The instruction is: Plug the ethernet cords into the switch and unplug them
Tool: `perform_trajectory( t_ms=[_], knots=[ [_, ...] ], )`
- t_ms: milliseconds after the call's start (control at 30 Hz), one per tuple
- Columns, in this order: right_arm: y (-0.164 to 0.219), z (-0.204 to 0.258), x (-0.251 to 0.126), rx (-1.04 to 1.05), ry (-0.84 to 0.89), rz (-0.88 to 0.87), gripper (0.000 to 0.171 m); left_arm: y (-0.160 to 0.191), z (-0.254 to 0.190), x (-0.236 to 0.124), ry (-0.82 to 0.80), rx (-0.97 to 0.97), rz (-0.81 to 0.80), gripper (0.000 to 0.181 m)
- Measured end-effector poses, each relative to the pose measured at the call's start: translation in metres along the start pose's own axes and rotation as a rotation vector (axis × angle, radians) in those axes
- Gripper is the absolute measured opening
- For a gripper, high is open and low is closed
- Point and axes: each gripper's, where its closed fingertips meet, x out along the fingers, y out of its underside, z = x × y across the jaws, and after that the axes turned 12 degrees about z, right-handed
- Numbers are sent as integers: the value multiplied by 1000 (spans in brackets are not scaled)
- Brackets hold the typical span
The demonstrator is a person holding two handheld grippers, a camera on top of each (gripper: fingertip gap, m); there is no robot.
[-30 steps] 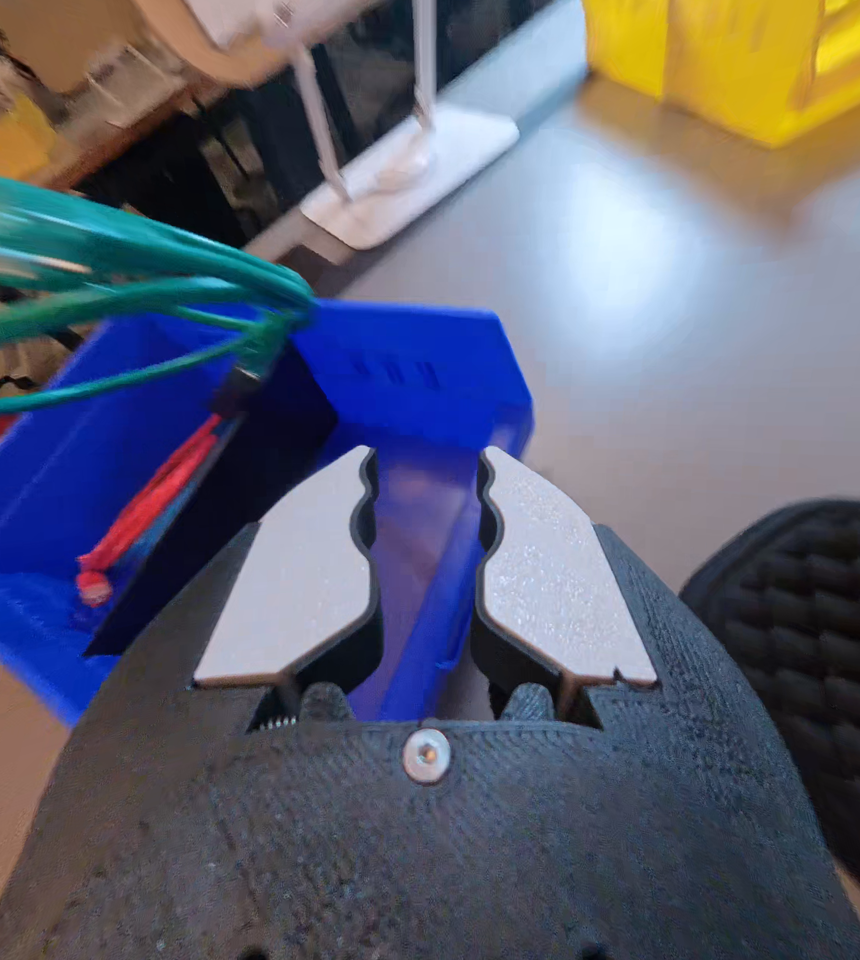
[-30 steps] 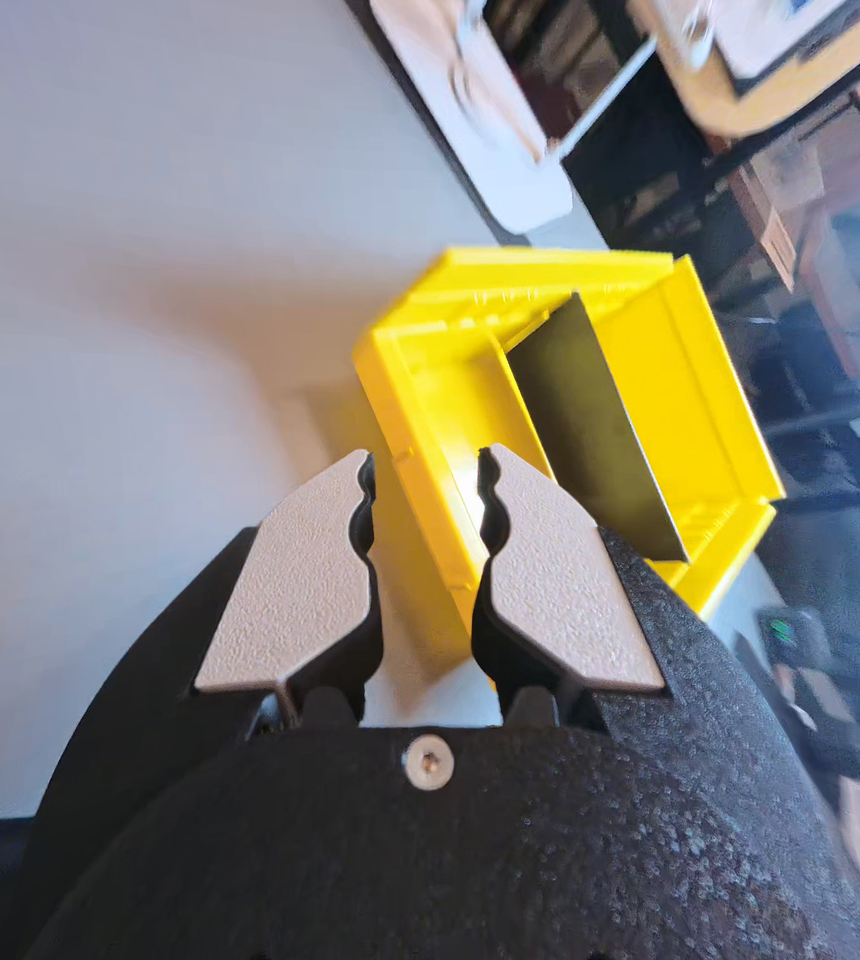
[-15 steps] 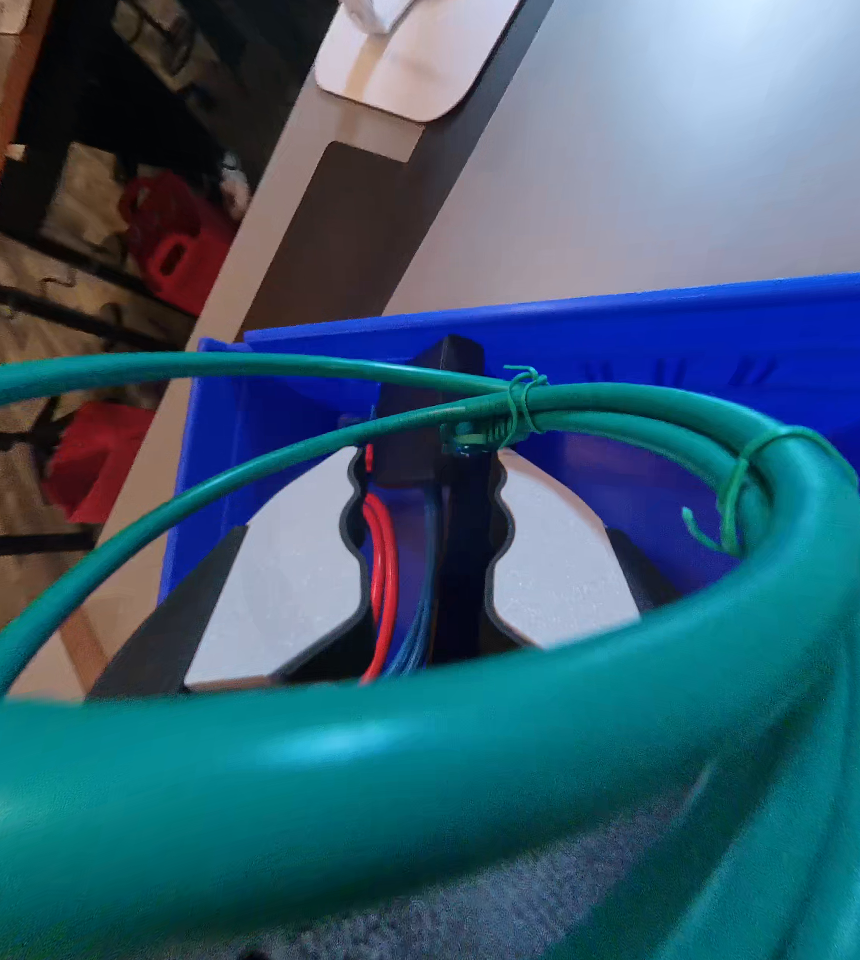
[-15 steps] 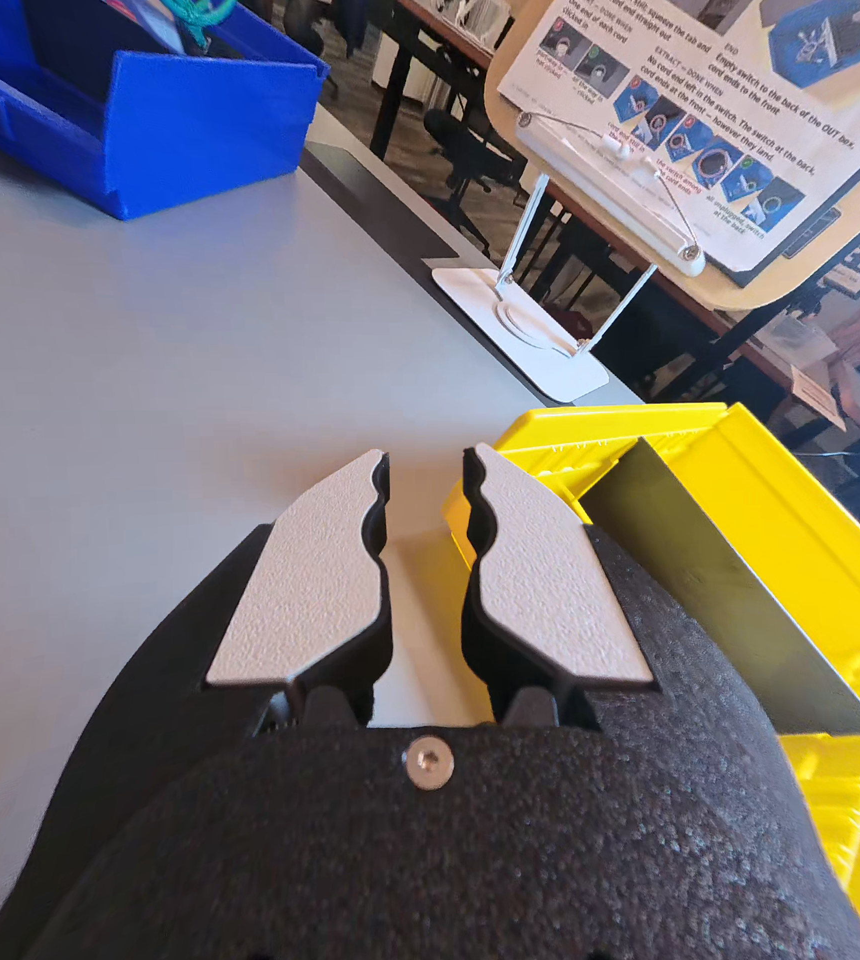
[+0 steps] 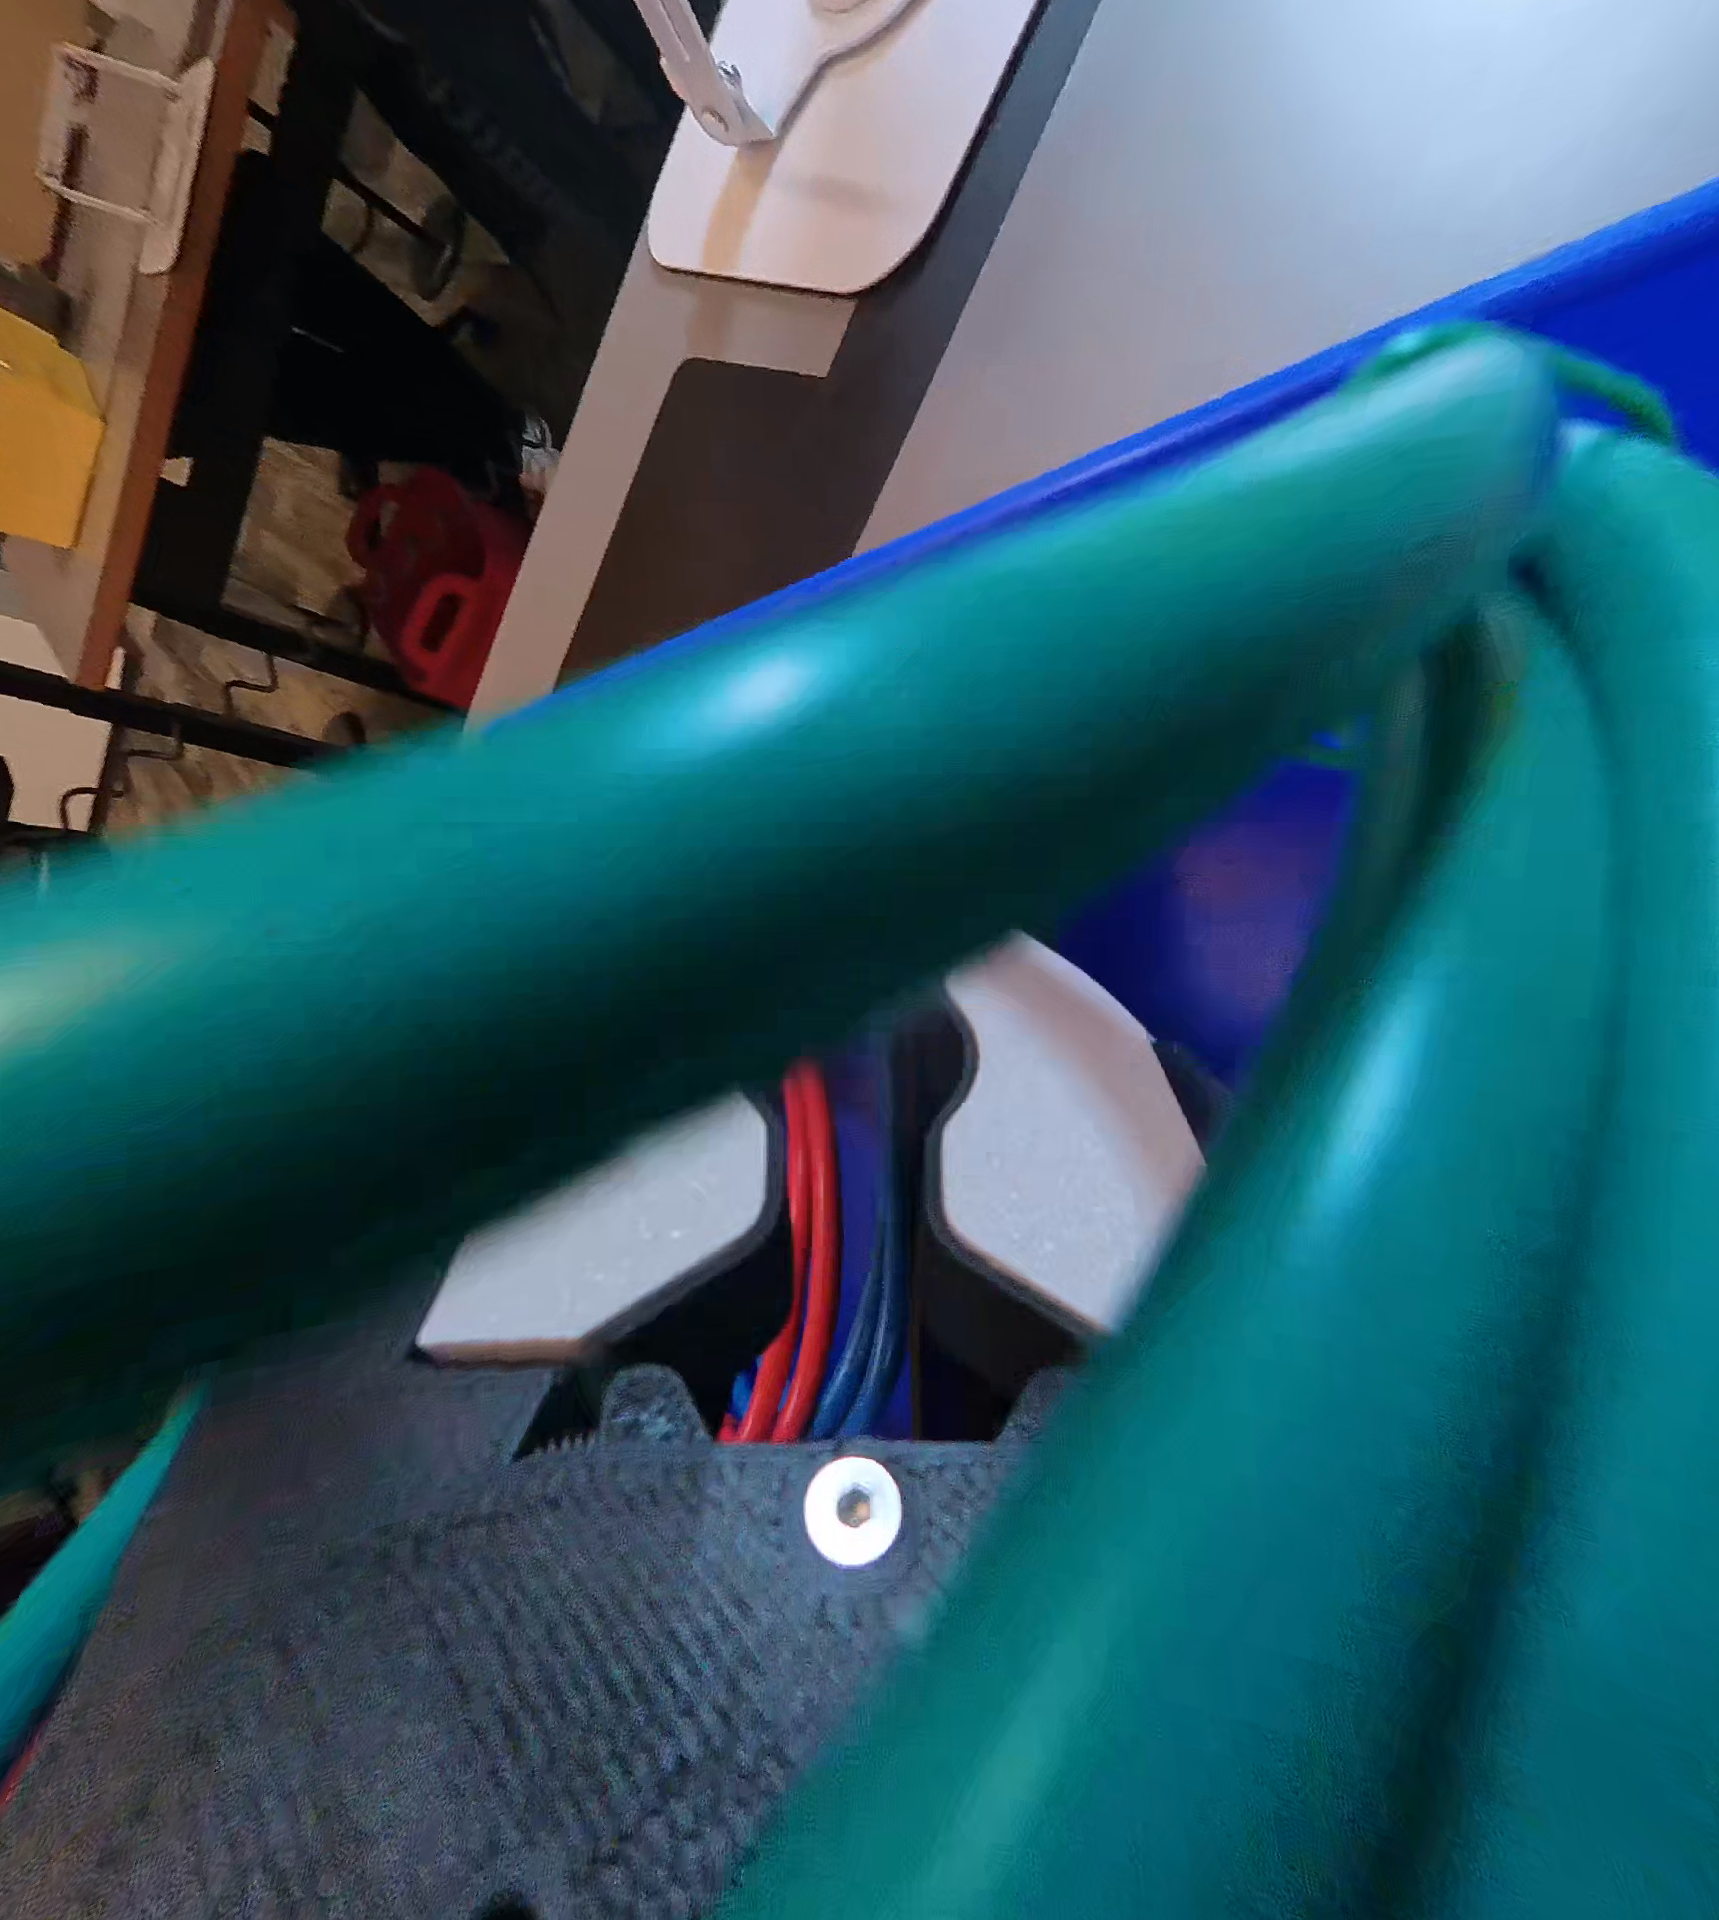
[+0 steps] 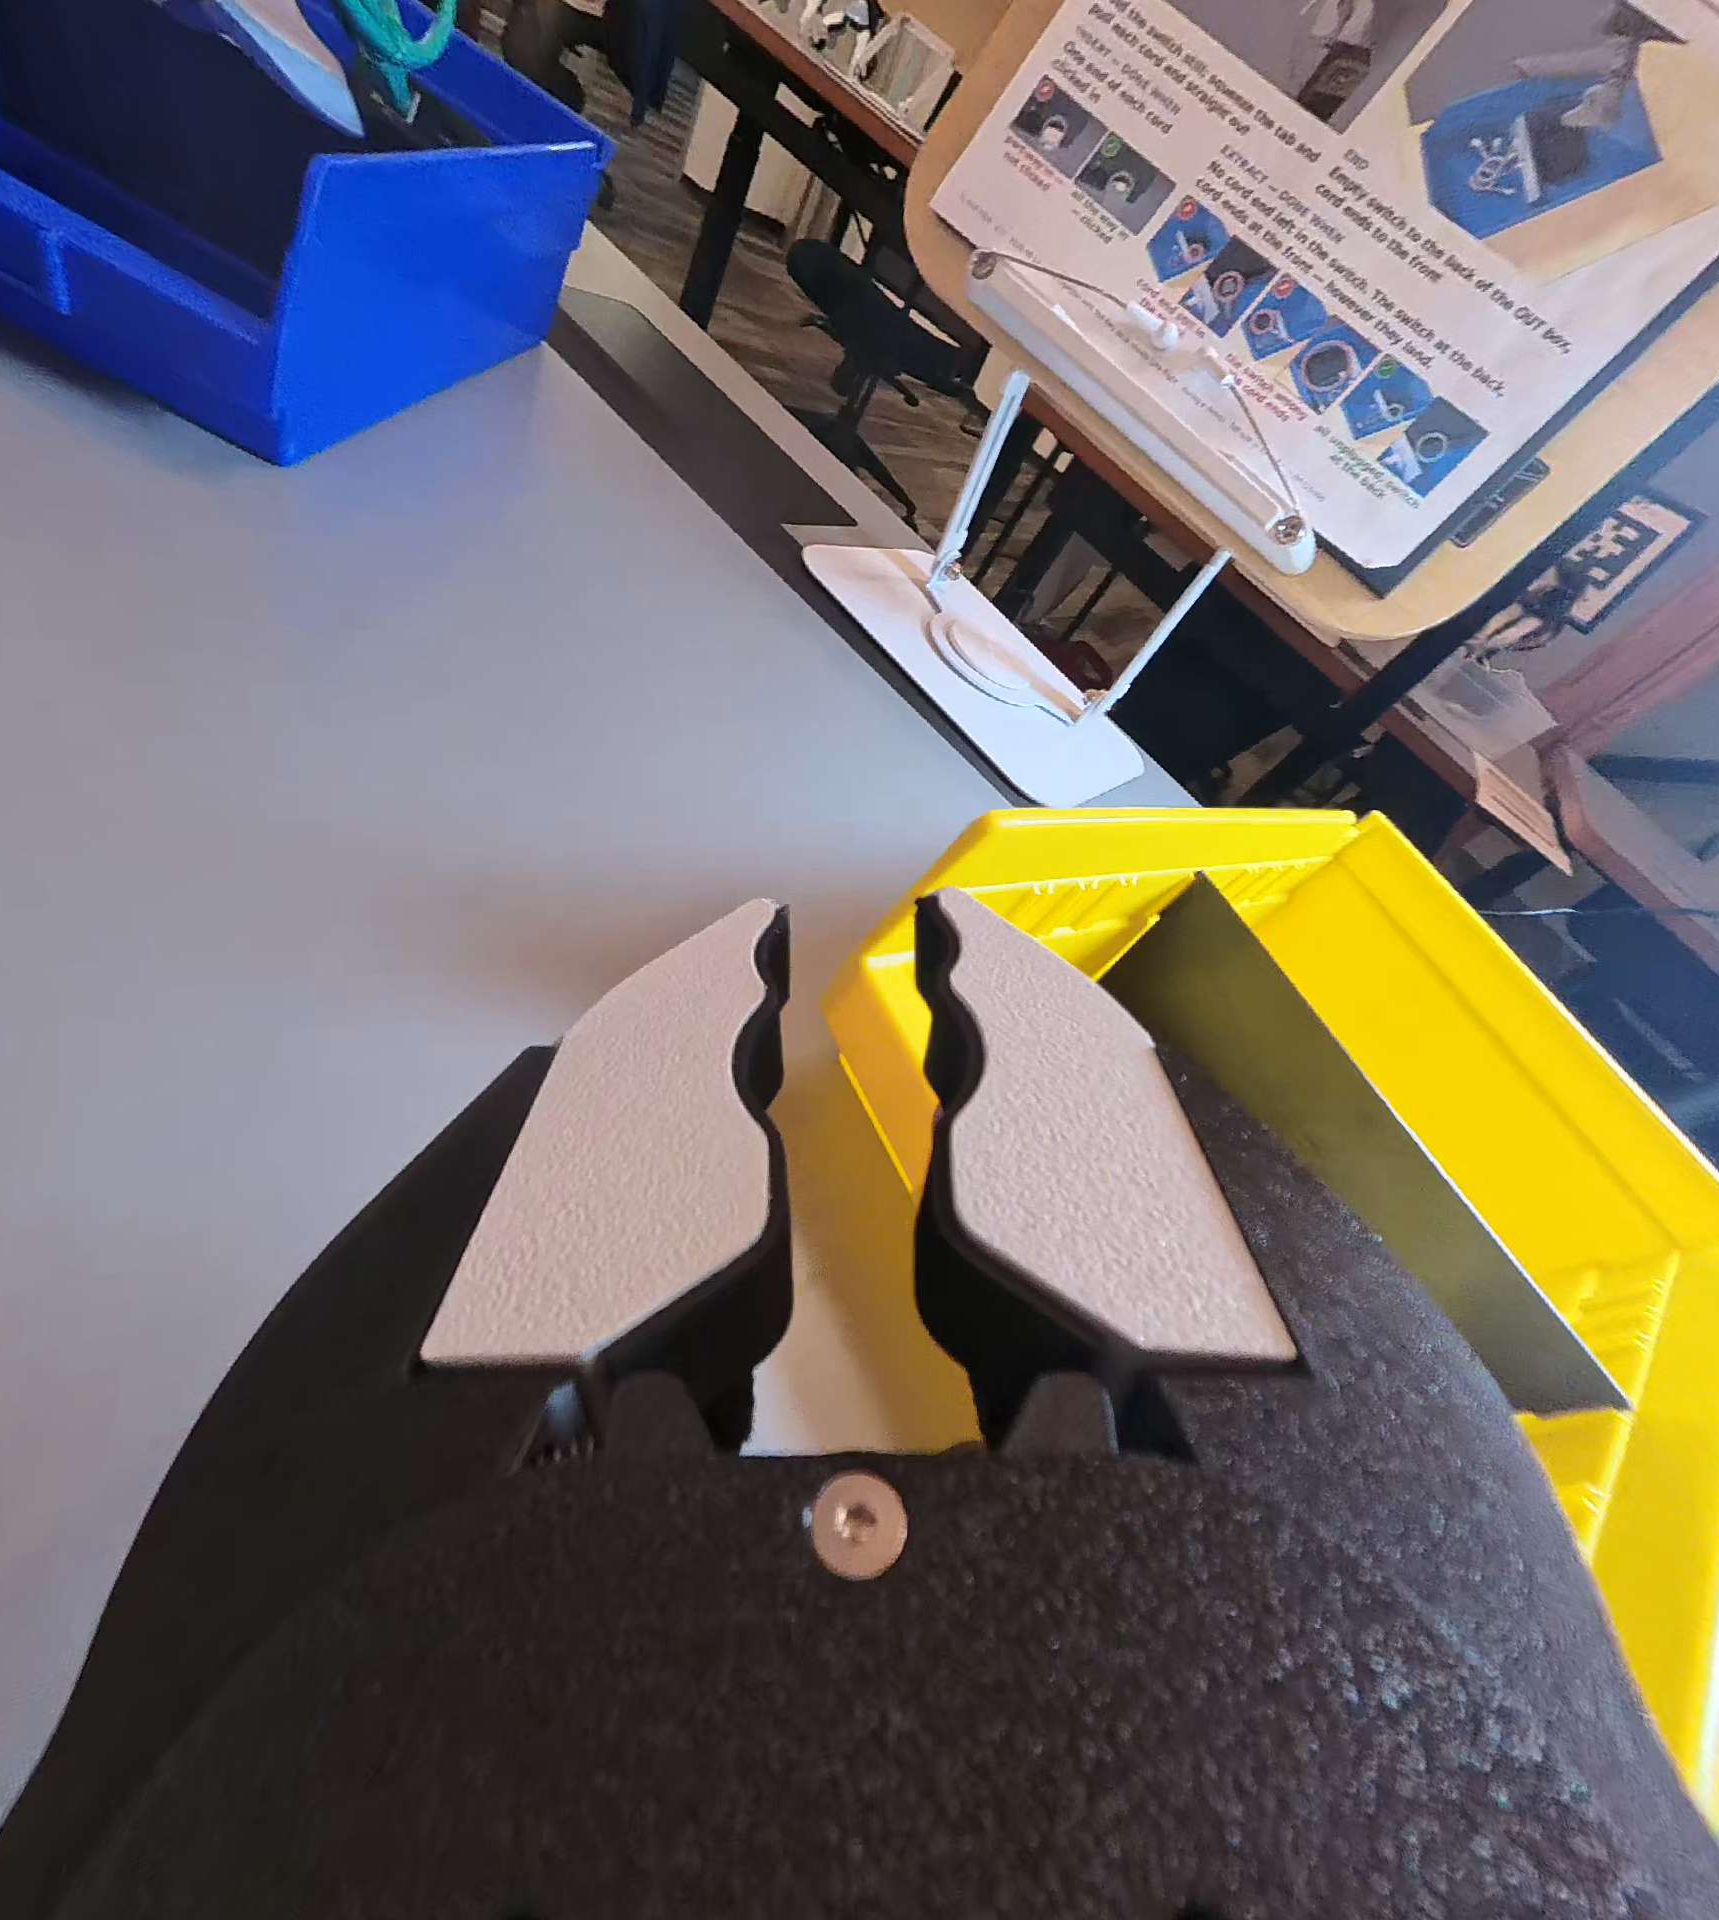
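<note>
The left gripper (image 5: 860, 1049) has its jaws spread; in the gap between them run red cords (image 5: 805, 1226) and blue cords (image 5: 876, 1340), apparently lying beyond rather than pinched. Thick green ethernet cords (image 5: 626, 862) loop blurred right across the lens, hiding the fingertips. All this sits inside the blue bin (image 5: 1665, 260); the switch cannot be made out there. The right gripper (image 6: 852, 925) holds nothing, its jaws parted by a narrow gap, above the grey tabletop (image 6: 315, 779) at the corner of a yellow bin (image 6: 1457, 1039) with a dark divider (image 6: 1333, 1122). Farther off stand the blue bin (image 6: 398, 260) and a white stand (image 6: 990, 707) bearing an instruction sheet (image 6: 1354, 229).
</note>
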Motion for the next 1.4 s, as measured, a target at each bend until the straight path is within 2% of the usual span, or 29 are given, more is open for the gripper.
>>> perform_trajectory(
  t_ms=[33, 200, 400, 567, 733, 833, 967, 1100, 1233, 1300, 1400],
  knots=[
    [1, -3, -2, 2, 13, -1, 23, -1, 1, -2, -16, 3, -8, 23],
    [6, -17, -8, 37, 41, -8, 22, -12, 18, -25, -107, -56, -104, 17],
    [14, -17, -3, 64, 22, 2, 21, -26, 58, -79, -249, -188, -281, 18],
    [13, -15, -2, 73, 12, -3, 21, -41, 94, -160, -394, -295, -448, 18],
    [8, -14, -4, 105, -9, -30, 21, -83, 94, -263, -383, -315, -628, 18],
    [6, -12, -2, 119, -26, -42, 21, -121, 61, -308, -242, -268, -722, 18],
    [1, -7, -2, 124, -53, -68, 21, -161, -18, -317, 153, -244, -820, 18],
    [-16, 6, -16, 129, -136, -176, 23, -183, -110, -283, 563, -258, -882, 18],
    [-52, 31, -48, 206, -406, -365, 24, -193, -185, -223, 830, -261, -822, 18],
    [-66, 44, -60, 222, -544, -392, 27, -197, -211, -201, 931, -224, -782, 18],
    [-78, 61, -60, 177, -635, -336, 39, -209, -224, -192, 1115, -231, -755, 18]
  ],
)
